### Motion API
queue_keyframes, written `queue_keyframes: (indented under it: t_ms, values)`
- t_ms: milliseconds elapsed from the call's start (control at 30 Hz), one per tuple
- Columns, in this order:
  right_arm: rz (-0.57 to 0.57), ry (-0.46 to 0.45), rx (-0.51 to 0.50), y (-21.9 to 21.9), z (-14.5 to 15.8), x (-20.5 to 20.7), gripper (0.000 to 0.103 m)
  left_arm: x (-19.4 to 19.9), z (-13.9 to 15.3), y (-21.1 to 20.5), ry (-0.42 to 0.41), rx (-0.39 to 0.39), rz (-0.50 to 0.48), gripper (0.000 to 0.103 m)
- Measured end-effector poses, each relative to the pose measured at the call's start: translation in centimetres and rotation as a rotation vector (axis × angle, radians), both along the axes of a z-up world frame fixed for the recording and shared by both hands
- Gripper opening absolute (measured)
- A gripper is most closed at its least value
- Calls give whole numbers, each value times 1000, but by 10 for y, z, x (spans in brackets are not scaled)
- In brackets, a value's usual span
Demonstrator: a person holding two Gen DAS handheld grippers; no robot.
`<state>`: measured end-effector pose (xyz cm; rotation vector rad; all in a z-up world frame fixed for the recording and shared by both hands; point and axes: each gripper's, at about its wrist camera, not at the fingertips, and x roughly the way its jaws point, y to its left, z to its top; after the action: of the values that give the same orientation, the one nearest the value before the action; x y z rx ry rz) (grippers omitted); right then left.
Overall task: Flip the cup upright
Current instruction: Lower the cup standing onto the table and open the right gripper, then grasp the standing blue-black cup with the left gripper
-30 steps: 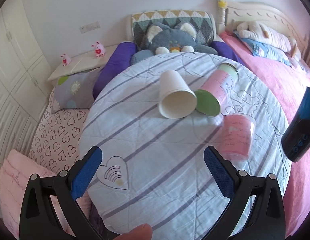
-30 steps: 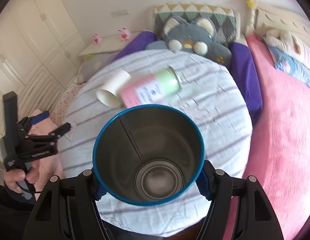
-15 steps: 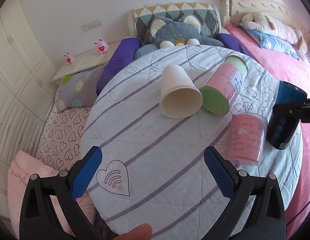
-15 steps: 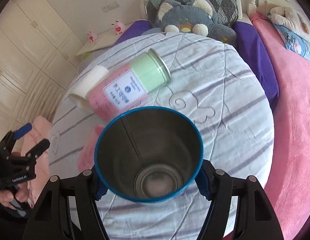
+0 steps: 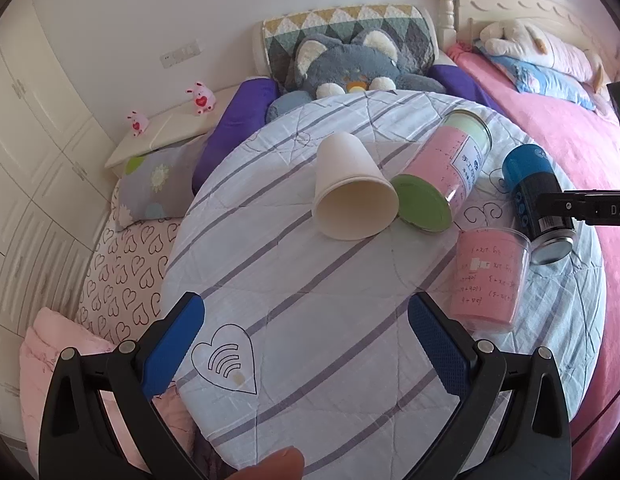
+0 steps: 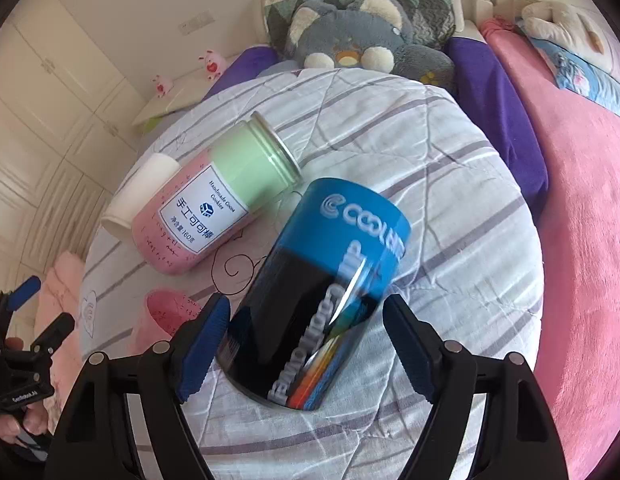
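A blue and black metal cup [image 6: 326, 292] stands on the striped round table [image 6: 450, 184], tilted, its blue rim up; it looks motion-blurred. My right gripper [image 6: 305, 340] is open around its lower part, with gaps on both sides. In the left wrist view the cup [image 5: 538, 200] is at the table's right with the right gripper's black body beside it. My left gripper [image 5: 305, 328] is open and empty over the table's near edge.
A white paper cup [image 5: 350, 196] lies on its side mid-table, next to a lying pink jar with a green lid [image 5: 442, 176]. An upside-down pink plastic cup [image 5: 486, 280] stands near the blue cup. Pillows, a plush toy [image 5: 350, 64] and a pink bed surround the table.
The right gripper turned the blue cup from mouth-toward-camera to standing on the table at the right, then opened its jaws. The left gripper stayed open in place.
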<state>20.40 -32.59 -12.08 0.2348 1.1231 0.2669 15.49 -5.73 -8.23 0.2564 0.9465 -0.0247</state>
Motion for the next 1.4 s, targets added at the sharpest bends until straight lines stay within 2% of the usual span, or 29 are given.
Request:
queue_keyframes:
  t_ms: [133,467,767,1033,1400]
  values:
    - [-35,-36,-20,-3,12,-12,85,-6,5,-1,-10,-6,-7,103]
    - [-115,-167,9,4,48,-63,86,-27,23,-2,-43,-31,-38,103]
    - [-193,-252,2,14,66,-105,86,-43,32,-8,-60,-38,-63,103]
    - [-225,-280,-20,15,70,-125,86,-44,36,-28,-59,-42,-105,103]
    - [-270,-278,-53,-13,67,-133,86,-18,34,-89,-18,-76,-202,103]
